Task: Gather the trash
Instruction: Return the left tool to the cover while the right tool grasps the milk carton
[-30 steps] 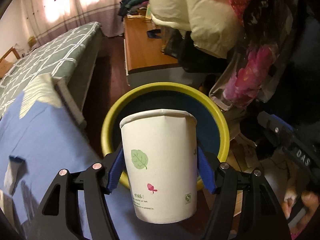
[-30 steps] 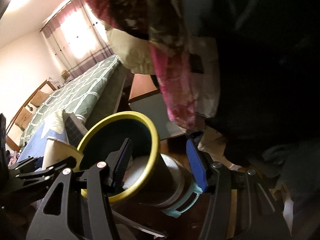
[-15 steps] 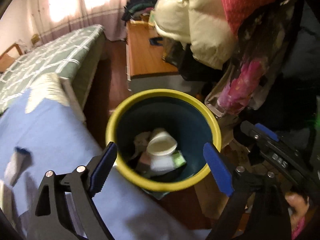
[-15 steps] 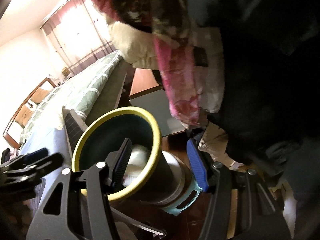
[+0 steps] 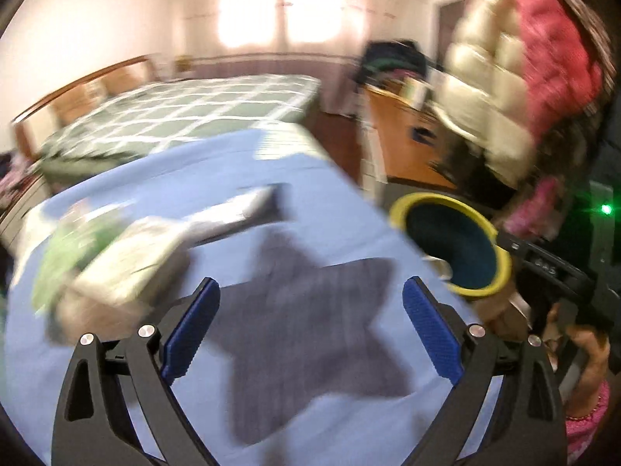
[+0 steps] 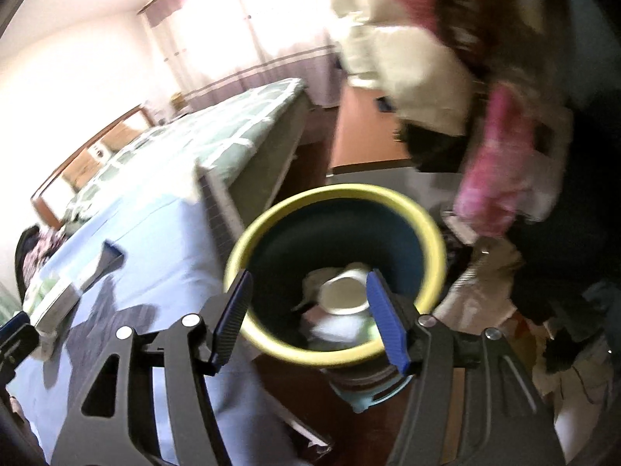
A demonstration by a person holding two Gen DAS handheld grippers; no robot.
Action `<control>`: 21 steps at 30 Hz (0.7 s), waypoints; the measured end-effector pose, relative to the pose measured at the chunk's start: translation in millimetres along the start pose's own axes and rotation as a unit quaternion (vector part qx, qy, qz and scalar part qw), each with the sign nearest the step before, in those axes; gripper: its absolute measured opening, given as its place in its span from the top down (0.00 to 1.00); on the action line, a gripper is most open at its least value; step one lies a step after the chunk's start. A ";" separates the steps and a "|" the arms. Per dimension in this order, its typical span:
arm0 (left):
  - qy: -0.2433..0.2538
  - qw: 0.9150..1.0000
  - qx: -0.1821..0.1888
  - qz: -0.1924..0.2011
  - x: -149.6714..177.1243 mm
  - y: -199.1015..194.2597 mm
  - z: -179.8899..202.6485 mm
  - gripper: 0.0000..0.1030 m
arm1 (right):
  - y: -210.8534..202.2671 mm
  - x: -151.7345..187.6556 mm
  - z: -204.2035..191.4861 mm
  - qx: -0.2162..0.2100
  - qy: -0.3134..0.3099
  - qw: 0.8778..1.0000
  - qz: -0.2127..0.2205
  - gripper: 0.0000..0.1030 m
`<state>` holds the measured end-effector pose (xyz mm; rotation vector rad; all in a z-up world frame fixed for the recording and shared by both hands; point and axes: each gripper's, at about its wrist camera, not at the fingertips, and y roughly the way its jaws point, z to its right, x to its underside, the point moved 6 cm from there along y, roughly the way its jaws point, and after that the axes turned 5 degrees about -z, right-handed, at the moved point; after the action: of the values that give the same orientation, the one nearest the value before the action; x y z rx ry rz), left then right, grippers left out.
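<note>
Two claws in play, both seen w/ blue pads apart. Left claw (image 5: 308, 324), bottom centre of left-wrist view: jaws opening, nothing between them, only blue cloth surface (image 5: 310, 213) and its own dark shadow beneath. Right claw (image 6: 310, 316), bottom centre of right-wrist view: jaws opening too, straddling near rim of yellow-rimmed bin (image 6: 333, 275); pads look clear of rim, contact not certain thru blur. Inside bin, centre of that view: white paper cup (image 6: 343, 295) lying among other pale scraps, so that piece counts as collected.

Step in hand, by judgement: between pieces, left claw free and aimed at surface for next pickup.

Further out, left-centre of left-wrist view: crumpled trash (image 5: 112, 260), pale w/ green, badly blurred, exact kind not readable; a flat grey-white item just beyond it, also unclear. Bin at right-centre there, past surface edge.

Next move prob. calls for: swing left claw toward left of frame, centre jaws over crumpled lump, drop, close gently since soft wrapper will crush, then carry to bin. Bed (image 5: 186, 112) and window far back, irrelevant.
</note>
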<state>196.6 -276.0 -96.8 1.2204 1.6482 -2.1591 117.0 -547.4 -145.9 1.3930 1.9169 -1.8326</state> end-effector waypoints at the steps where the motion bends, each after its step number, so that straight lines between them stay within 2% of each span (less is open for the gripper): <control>1: -0.019 1.000 -0.014 0.007 6.3 -8.5 -19.5 0.09 | 1.0 1.5 -11.5 -0.005 -0.009 1.000 -0.002 0.43; 6: -0.100 0.991 -0.075 0.039 39.1 -51.4 -104.9 0.08 | 8.7 15.5 -87.8 -0.043 -0.069 0.996 -0.022 0.43; 13: -0.164 0.974 -0.148 0.055 85.6 -89.5 -187.3 0.07 | 22.1 27.6 -183.1 -0.085 -0.143 0.985 -0.037 0.43; 17: -0.194 0.968 -0.152 0.050 104.2 -89.6 -215.7 0.07 | 37.9 15.0 -219.9 -0.093 -0.156 0.982 -0.047 0.43; 21: -0.200 0.967 -0.149 0.053 108.8 -86.4 -225.1 0.07 | 46.6 2.7 -244.9 -0.079 -0.166 0.982 -0.039 0.43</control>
<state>189.1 -12.7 -120.8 0.7142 1.6089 -1.8523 263.0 -347.0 -120.8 0.9087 1.9124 -1.7677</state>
